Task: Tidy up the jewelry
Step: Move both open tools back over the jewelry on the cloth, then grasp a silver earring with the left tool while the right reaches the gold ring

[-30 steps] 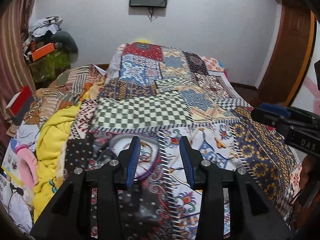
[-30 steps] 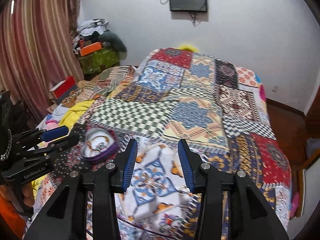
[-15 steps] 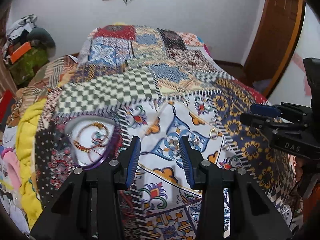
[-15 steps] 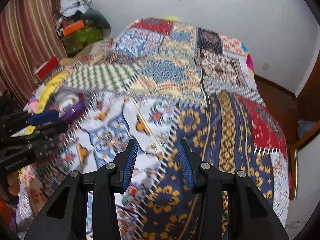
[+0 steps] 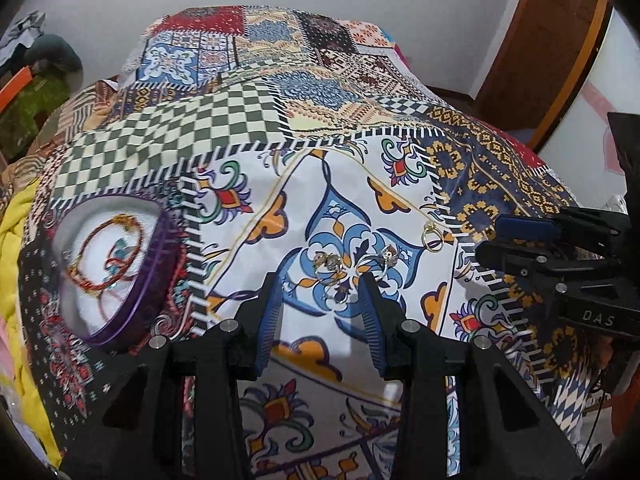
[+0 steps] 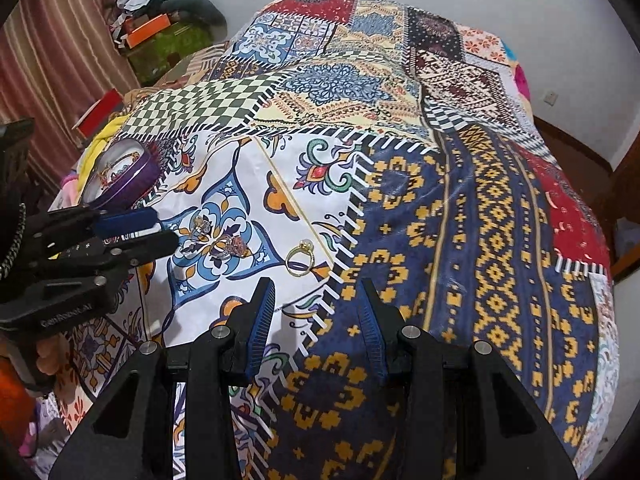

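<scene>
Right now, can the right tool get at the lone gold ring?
Probably yes. The gold ring lies flat on the bedspread just ahead of the open right tool, with nothing between them; the left tool sits off beside the other rings.

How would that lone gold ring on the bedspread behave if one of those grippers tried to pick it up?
The gold ring lies flat on the soft patchwork bedspread, so it probably won't roll, but the fabric may give beneath it. It looks thin and smooth, so it could slip from the right gripper unless pinched squarely. It's likely very light.

On the bedspread (image 5: 400, 184), the bowl (image 5: 152, 280) lies left of the rings (image 5: 332, 264).
</scene>
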Tool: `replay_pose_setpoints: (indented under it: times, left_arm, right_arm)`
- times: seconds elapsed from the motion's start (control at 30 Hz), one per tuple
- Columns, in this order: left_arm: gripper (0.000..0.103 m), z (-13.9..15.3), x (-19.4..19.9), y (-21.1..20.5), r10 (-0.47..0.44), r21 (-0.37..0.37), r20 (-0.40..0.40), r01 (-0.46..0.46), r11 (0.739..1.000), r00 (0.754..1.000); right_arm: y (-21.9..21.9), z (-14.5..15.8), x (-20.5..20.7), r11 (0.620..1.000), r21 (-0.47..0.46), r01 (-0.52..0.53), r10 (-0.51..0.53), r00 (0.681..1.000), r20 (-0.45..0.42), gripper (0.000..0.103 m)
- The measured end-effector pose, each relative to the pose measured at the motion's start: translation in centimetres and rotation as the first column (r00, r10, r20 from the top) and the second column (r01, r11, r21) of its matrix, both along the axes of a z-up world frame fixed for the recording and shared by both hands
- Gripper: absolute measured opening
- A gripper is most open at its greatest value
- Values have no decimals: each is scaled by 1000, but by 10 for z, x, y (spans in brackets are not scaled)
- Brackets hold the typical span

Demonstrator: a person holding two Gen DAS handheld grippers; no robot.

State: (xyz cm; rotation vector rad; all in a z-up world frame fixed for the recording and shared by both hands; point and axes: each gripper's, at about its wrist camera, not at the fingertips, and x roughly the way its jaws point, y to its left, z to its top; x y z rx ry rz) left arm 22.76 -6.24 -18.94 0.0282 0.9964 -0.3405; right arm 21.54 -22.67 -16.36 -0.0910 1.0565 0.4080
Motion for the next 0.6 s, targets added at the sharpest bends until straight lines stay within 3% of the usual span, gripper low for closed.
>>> replay_pose_setpoints:
  times: [0.27,0.6]
  left_arm:
    - [27,-14,15,-9,-20,9,-31,20,1000,999]
    - [26,-21,22,-9,-18,-6,-30,18,1000,999]
  right_arm:
    - [11,-10,11,999,-8,-51,51,998,-35,38]
    - [28,-26,21,991,-60,-122,118,991,-66,38]
